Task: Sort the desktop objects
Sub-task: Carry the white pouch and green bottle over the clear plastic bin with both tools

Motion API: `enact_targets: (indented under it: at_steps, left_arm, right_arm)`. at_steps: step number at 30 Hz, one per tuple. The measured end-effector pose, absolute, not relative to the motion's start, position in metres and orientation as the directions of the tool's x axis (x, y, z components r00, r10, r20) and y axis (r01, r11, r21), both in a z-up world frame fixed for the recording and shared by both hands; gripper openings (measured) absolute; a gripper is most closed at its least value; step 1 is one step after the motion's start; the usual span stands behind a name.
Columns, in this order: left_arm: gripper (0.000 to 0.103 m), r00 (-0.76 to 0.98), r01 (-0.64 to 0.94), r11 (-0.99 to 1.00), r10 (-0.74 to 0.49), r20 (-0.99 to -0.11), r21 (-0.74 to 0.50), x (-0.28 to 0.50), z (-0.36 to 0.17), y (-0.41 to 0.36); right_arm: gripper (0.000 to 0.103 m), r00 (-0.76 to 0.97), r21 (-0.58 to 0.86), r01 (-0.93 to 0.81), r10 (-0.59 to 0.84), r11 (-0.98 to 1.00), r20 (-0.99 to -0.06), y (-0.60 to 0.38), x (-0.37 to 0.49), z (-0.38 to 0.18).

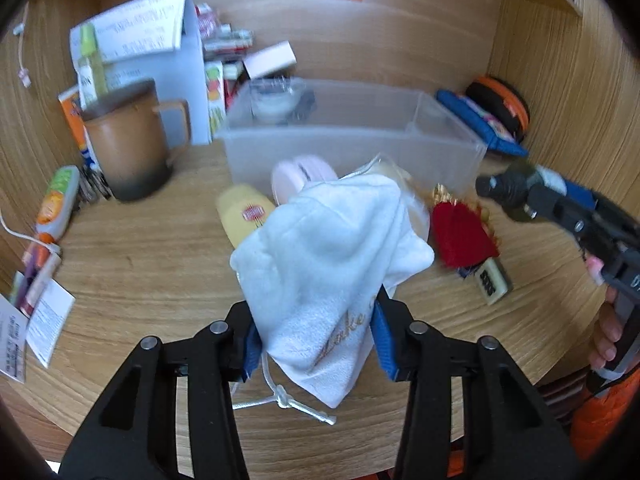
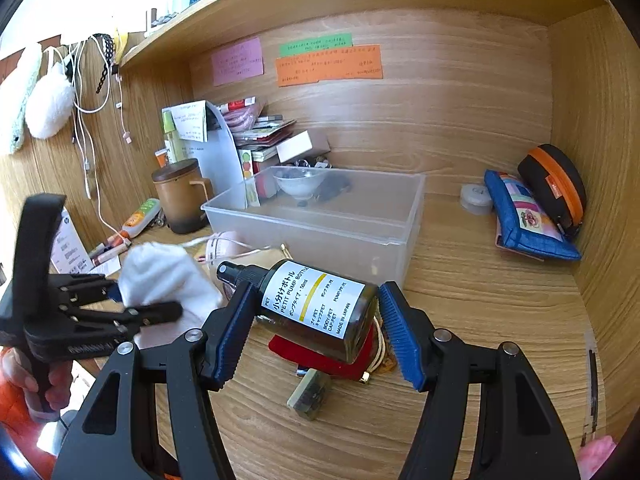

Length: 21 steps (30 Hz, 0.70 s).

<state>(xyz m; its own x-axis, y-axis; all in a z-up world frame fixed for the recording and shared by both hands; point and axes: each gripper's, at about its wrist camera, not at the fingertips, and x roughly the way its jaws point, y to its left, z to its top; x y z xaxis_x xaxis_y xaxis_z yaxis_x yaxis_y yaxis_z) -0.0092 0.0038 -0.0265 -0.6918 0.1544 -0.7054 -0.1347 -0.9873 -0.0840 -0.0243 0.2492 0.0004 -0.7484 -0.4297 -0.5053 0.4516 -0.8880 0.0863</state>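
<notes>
The wooden desk (image 2: 480,300) runs under everything, walled in by the same pale grain; on it, toward the back, stands the clear plastic bin (image 2: 320,216), with a small white bowl (image 2: 298,185) in its far corner. Left of the bin sits a brown lidded mug (image 1: 128,140); at the right wall a blue zip pouch (image 2: 528,220) leans against a black-and-orange case (image 2: 554,188). My left gripper (image 1: 316,340) has its jaws narrowed onto a white towel (image 1: 328,248), both blue pads pressing its folds (gold script stitched along one edge), the cloth raised off the desk in front of the bin. My right gripper (image 2: 316,320) stands about half open, clamped end to end on a dark pump bottle (image 2: 316,304) with a white label, held tilted above a red velvet pouch (image 2: 320,356); beside that pouch lies a small greenish combination lock (image 2: 310,396). A white knotted cord (image 1: 284,398) lies under the towel, near my left fingers.
</notes>
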Motion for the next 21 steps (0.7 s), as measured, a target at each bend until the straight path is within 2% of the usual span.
enact_targets:
  at_steps: [7,21]
  left_arm:
    - [0.045,-0.753,-0.152,-0.985,0.166,-0.637,-0.076,-0.006,0.008,-0.004]
    - [0.046,-0.81,-0.149,-0.987,0.16,-0.564,-0.066,-0.036,0.06,-0.02]
  right_arm:
    - [0.06,-0.762,0.075,0.449,-0.425,-0.891,-0.489,0.248,-0.027,0.01]
    - [0.06,-0.789,0.027,0.448,-0.409,-0.894,-0.459,0.241,-0.056,0.038]
